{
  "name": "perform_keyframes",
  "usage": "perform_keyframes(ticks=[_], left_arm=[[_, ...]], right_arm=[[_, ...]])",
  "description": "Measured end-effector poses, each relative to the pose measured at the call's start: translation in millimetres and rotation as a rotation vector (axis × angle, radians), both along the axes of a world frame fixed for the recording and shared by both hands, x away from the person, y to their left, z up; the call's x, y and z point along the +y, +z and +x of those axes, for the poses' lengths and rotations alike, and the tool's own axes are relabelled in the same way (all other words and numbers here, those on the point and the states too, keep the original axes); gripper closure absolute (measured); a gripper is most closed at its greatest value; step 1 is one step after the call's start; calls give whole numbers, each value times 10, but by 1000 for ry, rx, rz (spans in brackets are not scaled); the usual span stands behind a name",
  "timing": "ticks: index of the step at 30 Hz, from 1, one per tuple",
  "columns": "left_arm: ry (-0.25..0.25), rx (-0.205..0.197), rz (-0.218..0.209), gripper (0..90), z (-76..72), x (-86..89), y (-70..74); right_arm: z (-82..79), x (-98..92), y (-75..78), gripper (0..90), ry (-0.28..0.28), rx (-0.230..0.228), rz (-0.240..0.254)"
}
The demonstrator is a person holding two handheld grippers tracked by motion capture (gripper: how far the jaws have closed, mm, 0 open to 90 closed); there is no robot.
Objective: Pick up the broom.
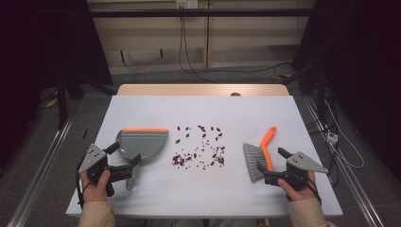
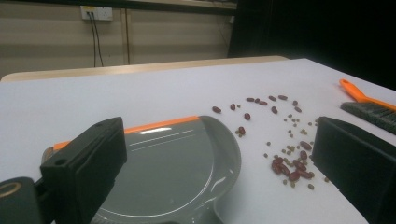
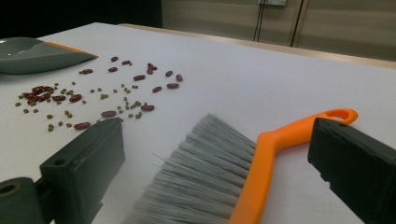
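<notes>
A grey dustpan (image 1: 142, 142) with an orange lip lies left of centre on the white table (image 1: 203, 194), its handle pointing toward me. My left gripper (image 1: 124, 158) is open, its jaws on either side of the pan's rear (image 2: 177, 168). Red beans and small green peas (image 1: 201, 149) are scattered mid-table, a denser cluster (image 2: 289, 165) close to the pan. To their right lies a brush (image 1: 265, 149) with grey bristles and an orange handle. My right gripper (image 1: 273, 163) is open, its jaws either side of the brush (image 3: 261, 158) where bristles meet handle. Neither gripper grips anything.
A wooden board edge (image 1: 203, 90) runs along the table's far side. Cables (image 1: 189, 61) trail over the floor behind it, and metal rails (image 1: 42, 165) flank the table. Dark curtains hang at both sides. The table's front edge is just behind my hands.
</notes>
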State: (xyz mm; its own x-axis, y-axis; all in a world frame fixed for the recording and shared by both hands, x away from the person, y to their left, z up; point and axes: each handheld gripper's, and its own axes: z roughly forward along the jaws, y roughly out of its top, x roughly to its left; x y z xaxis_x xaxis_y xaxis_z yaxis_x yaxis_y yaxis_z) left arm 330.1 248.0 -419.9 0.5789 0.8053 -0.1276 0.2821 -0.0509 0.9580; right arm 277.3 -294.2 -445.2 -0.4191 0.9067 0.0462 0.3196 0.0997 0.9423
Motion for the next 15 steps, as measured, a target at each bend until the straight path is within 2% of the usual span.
perform_keyframes(ticks=[6, 10, 15], left_arm=[[-8, -4, 2, 32, 15, -15, 8], [-17, 0, 4, 32, 33, -47, 1], [-20, -5, 0, 32, 38, -55, 3]], right_arm=[[43, -26, 32, 41, -1, 24, 1], [171, -79, 77, 44, -44, 55, -7], [285, -106, 78, 53, -68, 79, -11]])
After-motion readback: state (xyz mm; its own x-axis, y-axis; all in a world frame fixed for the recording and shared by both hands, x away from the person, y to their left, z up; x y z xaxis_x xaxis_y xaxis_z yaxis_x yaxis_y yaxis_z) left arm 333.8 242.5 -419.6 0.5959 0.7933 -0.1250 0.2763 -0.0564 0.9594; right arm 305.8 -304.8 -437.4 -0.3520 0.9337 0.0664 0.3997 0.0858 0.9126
